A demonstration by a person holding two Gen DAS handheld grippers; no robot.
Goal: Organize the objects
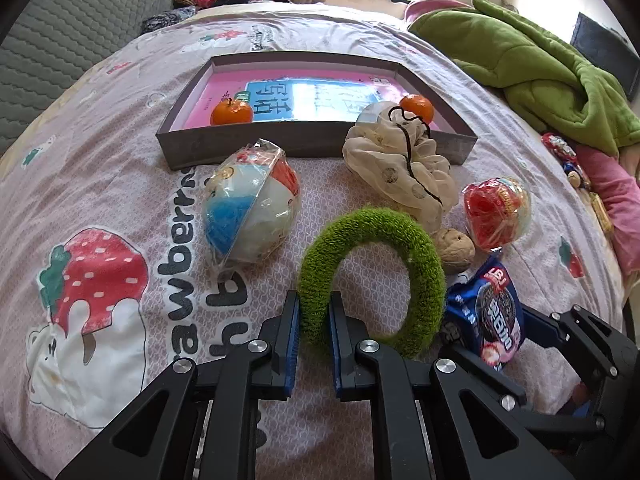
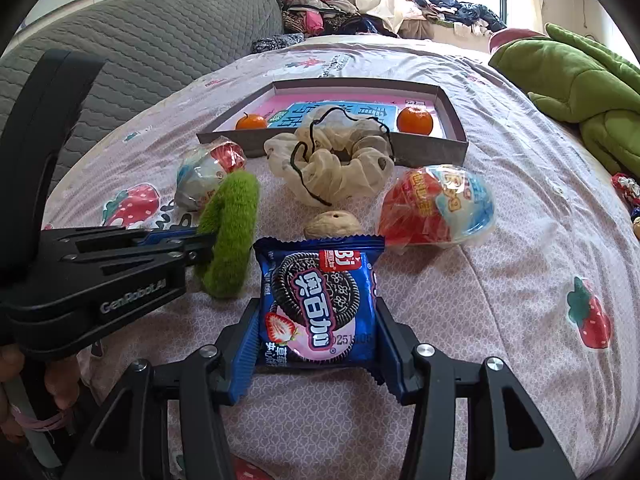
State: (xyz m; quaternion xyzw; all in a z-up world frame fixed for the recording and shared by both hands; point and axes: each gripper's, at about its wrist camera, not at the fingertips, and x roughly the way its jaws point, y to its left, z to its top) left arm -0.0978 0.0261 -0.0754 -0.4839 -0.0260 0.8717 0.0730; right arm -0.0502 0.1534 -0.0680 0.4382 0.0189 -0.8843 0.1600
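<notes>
Left wrist view shows my left gripper (image 1: 314, 312) pinching the green ring (image 1: 372, 276). My pads squeeze the ring's near left side, and the fuzzy band is squashed thin between them. The ring is a soft loop, like a furry hair tie. Its long way runs away from me, toward the box (image 1: 316, 142). The box lies straight ahead, past the other things, so I think my next move is to lift and carry forward.

To the left of the ring lies a round ball (image 1: 250, 204) in clear crinkly wrap, white with blue and red. Behind the ring sits a cream cloth tie (image 1: 400, 168), soft and bunched, with a thin black cord on it. It touches the box's front wall. Next to the ring on the right is a bumpy brown nut (image 1: 456, 246), hard and round.

My right gripper (image 2: 318, 344) holds the cookie pack (image 2: 318, 304). Its pads press the two sides of the pack. The pack is shiny blue foil, flat and square, and it stands up between my fingers. The box is ahead of it too, a bit farther back.

A red toy ball (image 2: 436, 210) in wrap lies to the right. In the box are two smooth oranges, one left (image 2: 251, 122) and one right (image 2: 415, 120), on a pink book (image 2: 356, 110). My left gripper is nearer the box's left half, my right one nearer the right half.
</notes>
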